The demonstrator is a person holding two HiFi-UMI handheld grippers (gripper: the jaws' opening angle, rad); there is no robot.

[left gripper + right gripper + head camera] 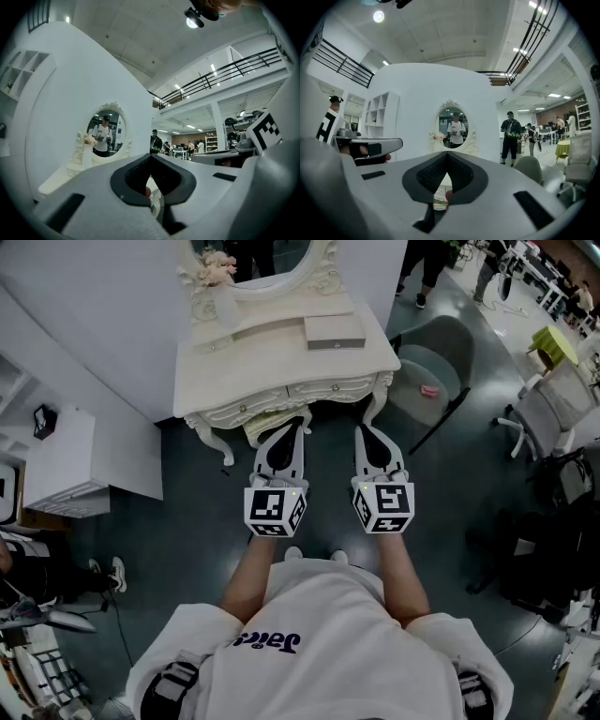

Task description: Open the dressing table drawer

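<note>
A cream dressing table [281,362] with an oval mirror [253,259] stands against the white wall ahead of me. Two carved drawers run along its front, a left drawer [246,406] and a right drawer [333,387], both pushed in. My left gripper [301,418] is held level just short of the table's front edge, its jaws shut and holding nothing. Beside it, my right gripper [362,428] is also level and shut on nothing. Both grippers point at the mirror [452,126], which reflects a person. The left gripper view shows the table top [56,180] at lower left.
A vase of flowers [217,277] and a small flat box [334,331] sit on the table top. A cushioned stool [267,425] is tucked under it. A grey chair [436,362] stands to the right, a white cabinet [61,460] to the left. People stand further back.
</note>
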